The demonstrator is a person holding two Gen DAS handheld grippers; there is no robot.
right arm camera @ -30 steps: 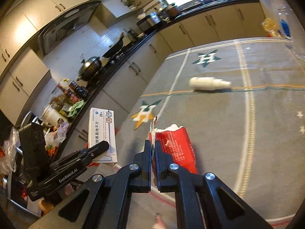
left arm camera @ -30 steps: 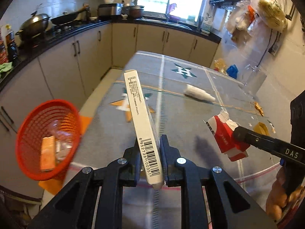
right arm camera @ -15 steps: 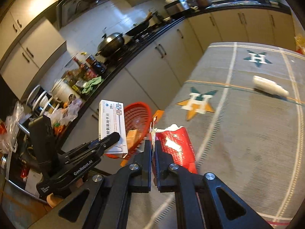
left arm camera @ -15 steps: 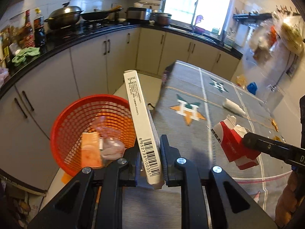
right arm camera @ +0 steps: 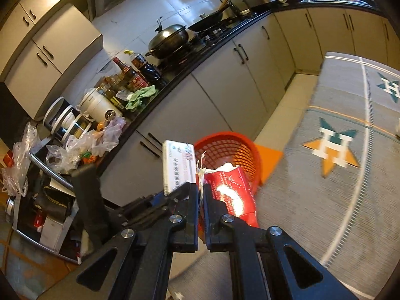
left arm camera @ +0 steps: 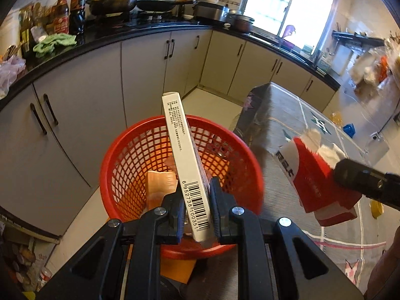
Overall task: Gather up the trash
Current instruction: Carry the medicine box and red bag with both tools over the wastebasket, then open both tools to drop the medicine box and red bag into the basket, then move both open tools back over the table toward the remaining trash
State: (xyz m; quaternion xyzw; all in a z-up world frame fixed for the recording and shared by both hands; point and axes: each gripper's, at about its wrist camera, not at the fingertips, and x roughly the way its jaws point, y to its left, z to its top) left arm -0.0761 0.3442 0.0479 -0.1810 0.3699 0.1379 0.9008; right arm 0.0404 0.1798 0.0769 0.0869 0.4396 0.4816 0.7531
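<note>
Now the left gripper (left arm camera: pixel 196 206) is clamping the white box (left arm camera: pixel 186 167) over the red basket (left arm camera: pixel 120 160) at frame centre, the right gripper (right arm camera: pixel 201 201) is pinching the red carton (right arm camera: pixel 231 190) beside it, and releasing both looks next.

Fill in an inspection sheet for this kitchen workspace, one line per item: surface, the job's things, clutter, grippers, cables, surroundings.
Surface: table under a grey patterned cloth with star motifs.
Job's things: red mesh basket on the floor beside the table, some trash already inside; white carton with a barcode; torn red packet.
Clutter: bottles, green cloth and plastic bags on the counter.
Grippers: left gripper shut on the white carton above the basket; right gripper shut on the red packet.
Cables: nothing seen.
Surroundings: grey cabinets, wok on the stove, bright window.
</note>
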